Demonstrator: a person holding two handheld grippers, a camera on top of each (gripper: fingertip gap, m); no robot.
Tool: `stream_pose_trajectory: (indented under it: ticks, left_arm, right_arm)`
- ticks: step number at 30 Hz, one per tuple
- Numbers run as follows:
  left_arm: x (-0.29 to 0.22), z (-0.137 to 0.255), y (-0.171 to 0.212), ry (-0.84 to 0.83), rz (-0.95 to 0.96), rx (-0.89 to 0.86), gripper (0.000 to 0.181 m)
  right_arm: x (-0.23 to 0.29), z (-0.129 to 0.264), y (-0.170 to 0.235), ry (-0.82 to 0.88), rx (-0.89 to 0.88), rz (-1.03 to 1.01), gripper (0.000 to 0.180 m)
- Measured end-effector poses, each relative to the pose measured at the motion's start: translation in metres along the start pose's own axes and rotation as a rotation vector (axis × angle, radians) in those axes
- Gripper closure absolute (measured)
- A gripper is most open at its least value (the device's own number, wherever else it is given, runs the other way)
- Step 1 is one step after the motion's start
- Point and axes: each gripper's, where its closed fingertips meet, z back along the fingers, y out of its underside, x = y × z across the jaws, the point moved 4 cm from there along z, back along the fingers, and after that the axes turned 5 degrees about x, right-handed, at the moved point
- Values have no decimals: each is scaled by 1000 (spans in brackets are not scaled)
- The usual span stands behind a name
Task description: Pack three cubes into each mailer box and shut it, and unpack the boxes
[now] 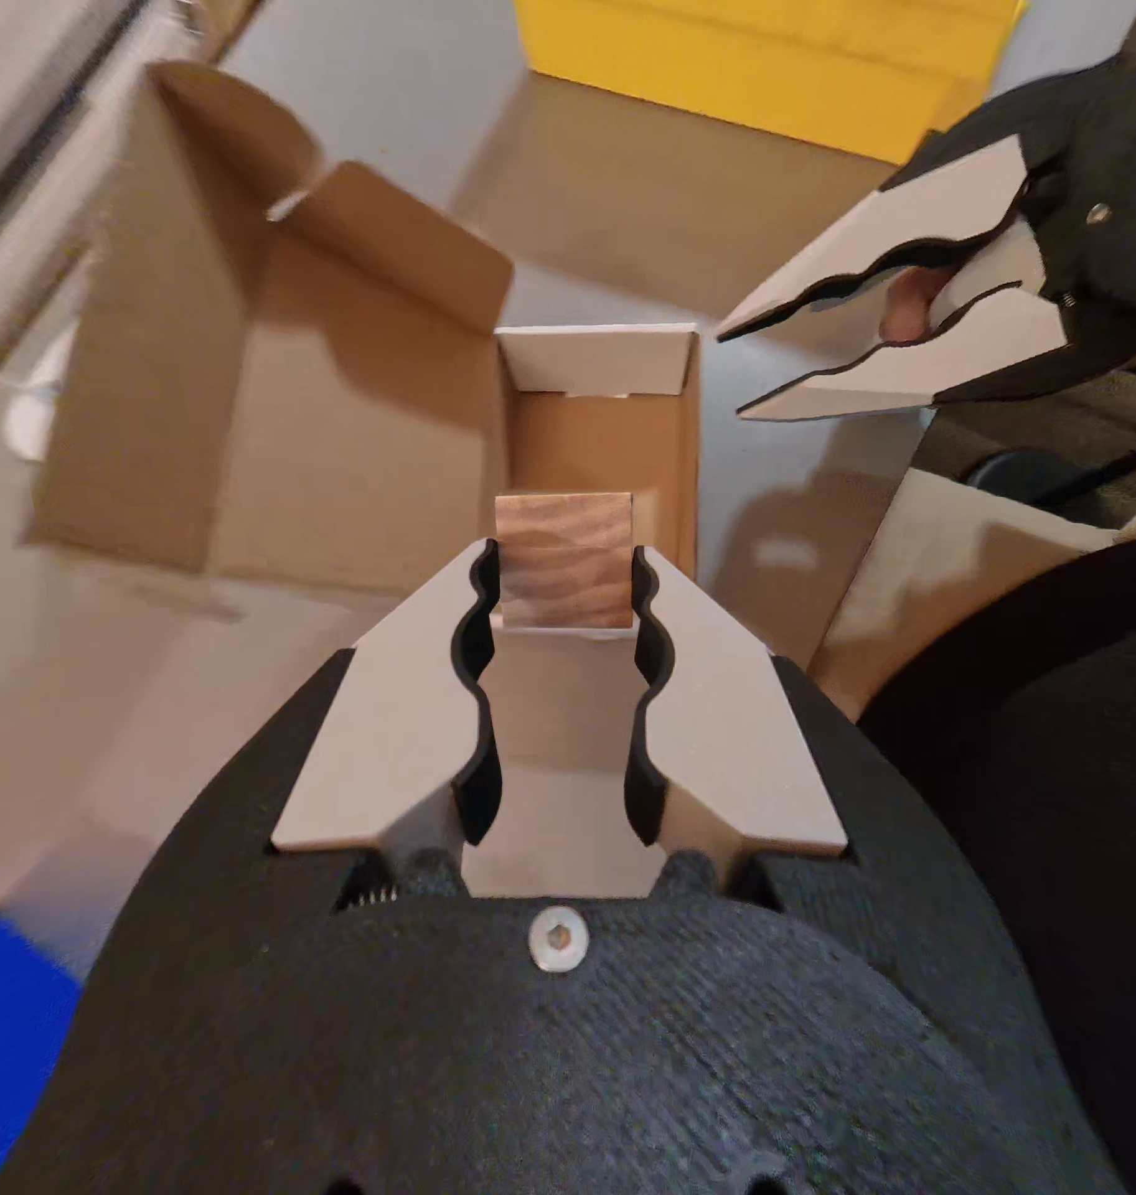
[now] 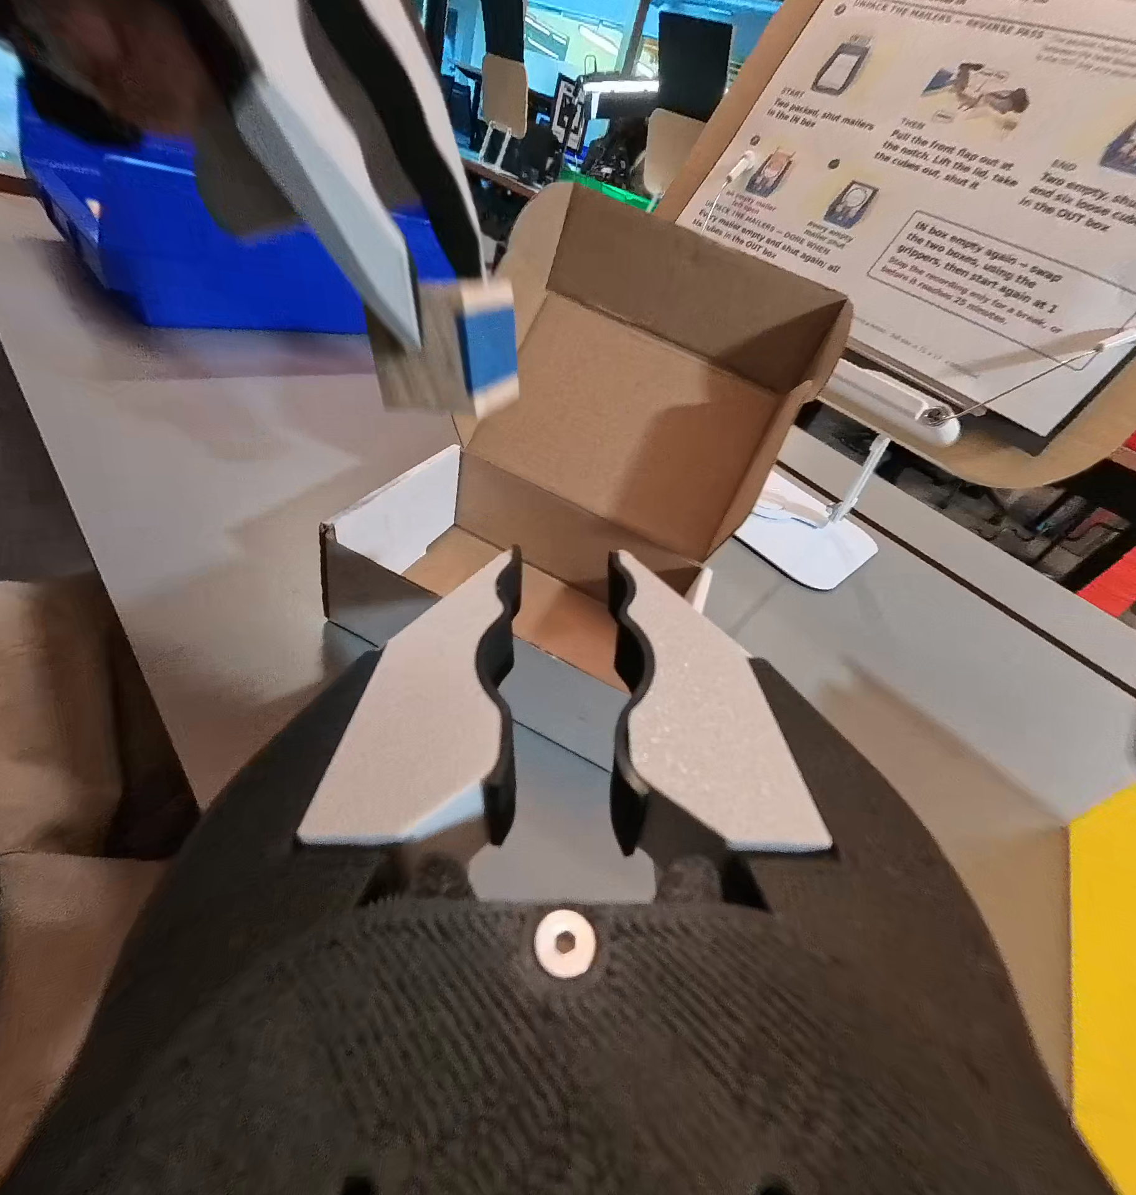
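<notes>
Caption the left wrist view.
Left tongs hold a wooden cube above the open brown cardboard mailer box.

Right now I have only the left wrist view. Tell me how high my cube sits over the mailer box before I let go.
Observer: In the right wrist view, the cube in the left gripper hangs well above the mailer box rim, up beside the raised lid.
Operator: Check the right gripper.
Observer: The right gripper is open, with nothing between its fingers.
Operator: Report what the cube's side looks like.
Observer: One side face is blue.
Operator: Report anything behind the lid.
Observer: An instruction board on a white stand stands behind it.
</notes>
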Motion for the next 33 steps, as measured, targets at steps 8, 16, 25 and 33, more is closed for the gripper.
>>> stream_pose_trajectory:
  ticks: [8, 16, 25, 33]
  left_arm:
    - [-8, -81, 22, -114, -105, 232, 142]
    - [-9, -93, 30, -124, -139, 331, 143]
    - [1, -58, 28, -158, -59, 254, 137]
    - [122, 92, 75, -462, 388, -34, 128]
  right_arm:
    - [9, 21, -17, -40, -75, 19, 156]
    - [13, 25, -19, -39, -70, 118, 157]
    - [10, 21, -9, -48, -15, 107, 153]
    - [48, 10, 5, -342, 137, -139, 115]
